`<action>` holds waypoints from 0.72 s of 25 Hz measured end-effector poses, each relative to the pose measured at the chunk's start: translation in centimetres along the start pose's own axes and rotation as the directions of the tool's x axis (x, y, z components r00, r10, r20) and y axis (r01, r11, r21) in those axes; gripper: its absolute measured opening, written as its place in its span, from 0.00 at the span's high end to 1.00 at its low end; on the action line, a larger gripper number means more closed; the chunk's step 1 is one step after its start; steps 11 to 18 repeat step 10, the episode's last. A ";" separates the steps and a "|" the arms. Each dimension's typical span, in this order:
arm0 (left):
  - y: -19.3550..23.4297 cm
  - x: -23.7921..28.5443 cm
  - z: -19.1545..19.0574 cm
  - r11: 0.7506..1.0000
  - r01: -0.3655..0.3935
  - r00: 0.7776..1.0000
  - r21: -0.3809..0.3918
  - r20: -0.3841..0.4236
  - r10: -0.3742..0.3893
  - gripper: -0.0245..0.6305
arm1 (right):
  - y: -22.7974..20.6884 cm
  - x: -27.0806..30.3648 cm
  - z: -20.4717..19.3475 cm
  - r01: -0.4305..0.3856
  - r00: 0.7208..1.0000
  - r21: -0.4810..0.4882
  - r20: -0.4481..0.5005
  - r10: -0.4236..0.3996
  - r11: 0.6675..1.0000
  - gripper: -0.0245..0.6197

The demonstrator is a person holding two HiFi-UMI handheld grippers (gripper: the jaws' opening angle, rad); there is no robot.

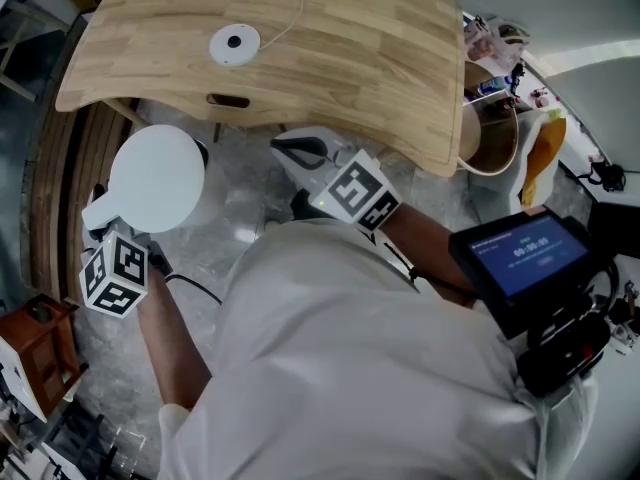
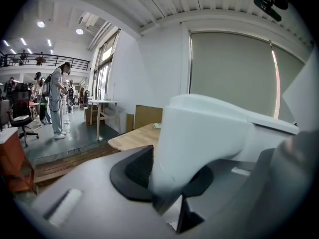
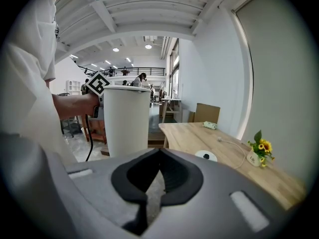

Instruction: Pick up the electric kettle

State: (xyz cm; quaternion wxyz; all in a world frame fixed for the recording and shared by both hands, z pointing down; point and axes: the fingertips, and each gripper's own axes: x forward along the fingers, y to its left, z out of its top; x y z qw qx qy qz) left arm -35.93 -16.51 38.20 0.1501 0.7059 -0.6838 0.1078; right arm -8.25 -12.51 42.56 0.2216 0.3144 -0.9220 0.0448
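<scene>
The white electric kettle hangs in the air left of the table, over the grey floor, seen from above as a round lid. My left gripper is shut on its handle, the white grip filling the space between the dark pads. In the right gripper view the kettle stands upright ahead and to the left. My right gripper is shut with nothing in it, its pads meeting, and it points toward the table's near edge. The kettle's round white base lies on the table.
The wooden table carries the base's cord and a small pot of yellow flowers. A round bin stands off its right end. A device with a blue screen is at my right. A brown stool stands lower left.
</scene>
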 end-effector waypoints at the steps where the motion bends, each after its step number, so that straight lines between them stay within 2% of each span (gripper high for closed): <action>1: -0.3 0.3 0.1 1.000 0.001 1.000 0.000 -0.001 -0.001 0.83 | -0.3 -0.2 -0.1 0.002 1.000 0.003 -0.001 -0.002 1.000 0.96; 10: -6.0 5.3 1.7 0.999 0.037 0.999 -0.009 -0.013 -0.037 0.83 | -5.7 -3.2 -2.8 0.043 0.998 0.062 -0.043 -0.040 0.997 0.96; 18: -6.0 5.3 1.7 0.999 0.037 0.999 -0.009 -0.013 -0.037 0.83 | -5.7 -3.2 -2.8 0.043 0.998 0.062 -0.043 -0.040 0.997 0.96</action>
